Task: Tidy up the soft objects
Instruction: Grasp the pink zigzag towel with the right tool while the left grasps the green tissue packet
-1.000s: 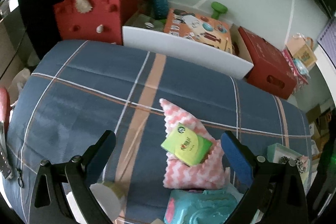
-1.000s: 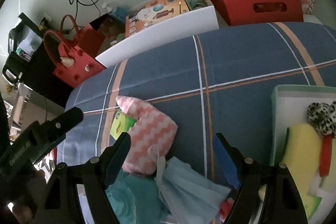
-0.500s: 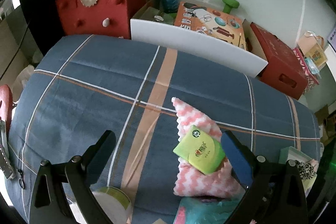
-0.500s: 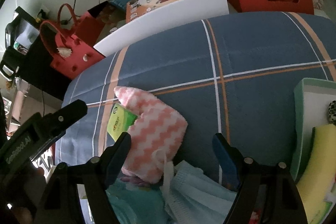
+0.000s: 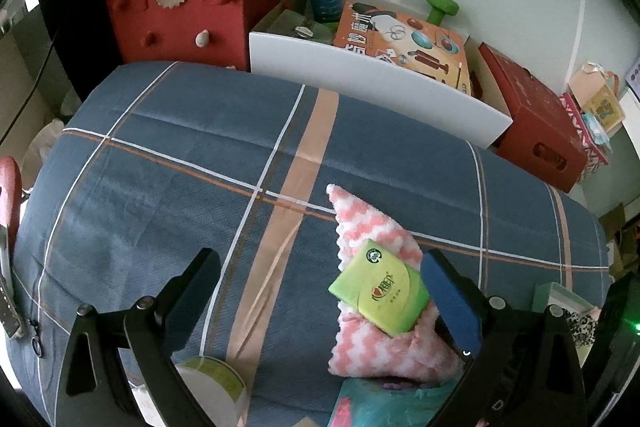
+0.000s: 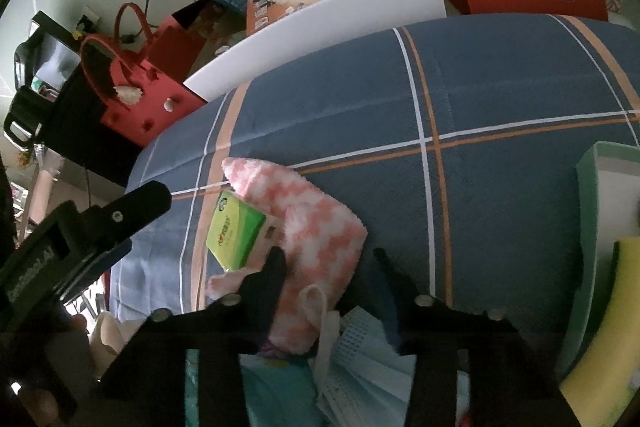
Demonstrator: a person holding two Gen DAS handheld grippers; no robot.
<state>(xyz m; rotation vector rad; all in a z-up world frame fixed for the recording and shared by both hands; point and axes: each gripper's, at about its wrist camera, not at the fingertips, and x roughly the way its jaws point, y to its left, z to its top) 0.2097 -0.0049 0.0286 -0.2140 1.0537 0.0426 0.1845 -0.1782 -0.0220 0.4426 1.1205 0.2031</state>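
A blue plaid cloth (image 5: 168, 187) covers the desk, which stands against a pale wall with a red felt bag (image 5: 180, 11), a white board (image 5: 372, 87) and red boxes (image 5: 536, 123) crowded behind it.

The pink-and-white chevron cloth (image 6: 316, 227) lies near the front edge, crumpled into a wedge, with a green tissue pack (image 5: 380, 287) resting on its upper side; the pack probably has to come off or ride along if the cloth is lifted. Just in front of the cloth lie a pale blue face mask (image 6: 356, 351) and something teal (image 5: 384, 403), touching it, so the soft things sit in one loose heap.

The right tongs (image 6: 328, 263) point down over the near end of the cloth and are closing, the fabric and its white loop between the jaws; whether the pads already press on it I cannot tell, though they look close to biting. Taking it by the end seems meant to clear the pack.

The left tongs (image 5: 320, 291) hang spread wide and empty, the pack and cloth lying toward their right finger.

At the far right a green-rimmed tray (image 6: 588, 211) holds a yellow sponge (image 6: 612, 311), likely where the cloth is bound.
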